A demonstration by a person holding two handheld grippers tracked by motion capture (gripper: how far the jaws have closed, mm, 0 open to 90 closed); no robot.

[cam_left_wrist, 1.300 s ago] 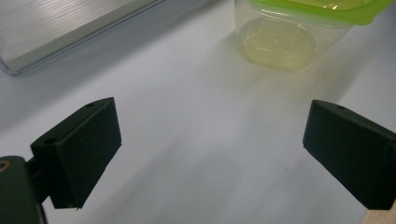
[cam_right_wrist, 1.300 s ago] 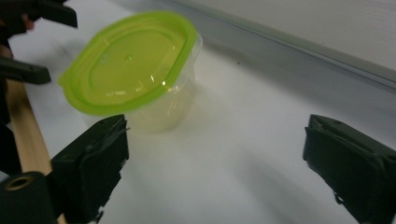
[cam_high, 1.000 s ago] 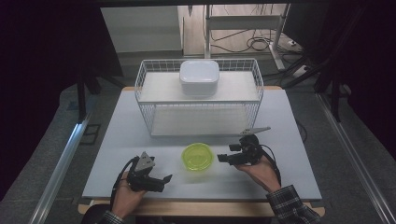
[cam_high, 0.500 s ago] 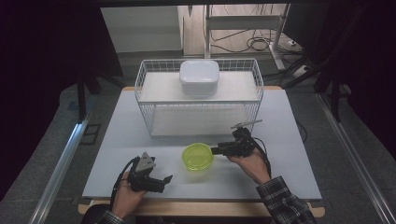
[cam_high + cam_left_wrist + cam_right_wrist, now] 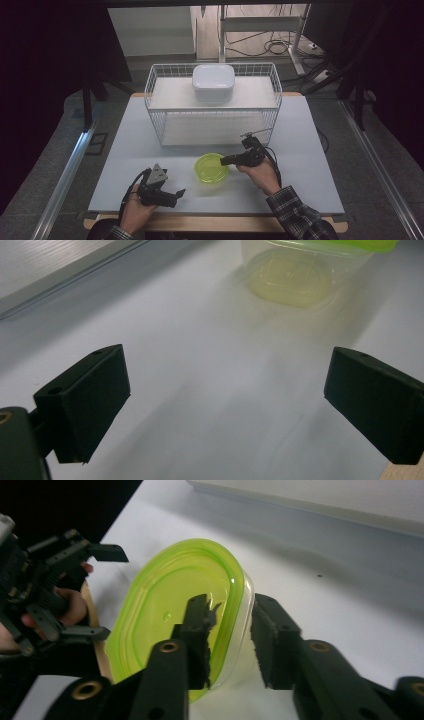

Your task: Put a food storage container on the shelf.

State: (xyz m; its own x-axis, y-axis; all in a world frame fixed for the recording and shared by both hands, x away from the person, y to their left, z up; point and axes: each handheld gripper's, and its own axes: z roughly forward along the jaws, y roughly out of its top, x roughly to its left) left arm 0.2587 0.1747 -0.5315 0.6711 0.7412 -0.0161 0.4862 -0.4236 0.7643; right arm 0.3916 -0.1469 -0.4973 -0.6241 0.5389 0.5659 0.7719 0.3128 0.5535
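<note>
- Green-lidded container near the middle of the table, a little toward the near edge, in front of the wire rack.
- Clear body and round bright green lid, seen close in the right gripper view.
- Right gripper at the right rim of the container, held by the right hand, pointing left.
- In the right gripper view, right gripper with one jaw over the lid and the other outside the clear wall, rim between them; jaws closing around the rim, contact not clear enough to tell.
- Left gripper near the front edge of the table, left of the container and apart from it, held by the left hand.
- In the left gripper view, left gripper with jaws spread wide, only bare table between them, container farther ahead.
- White lidded box on top shelf of the wire rack, at the far side.
- Plaid sleeve on the right forearm, at the near right.
</note>
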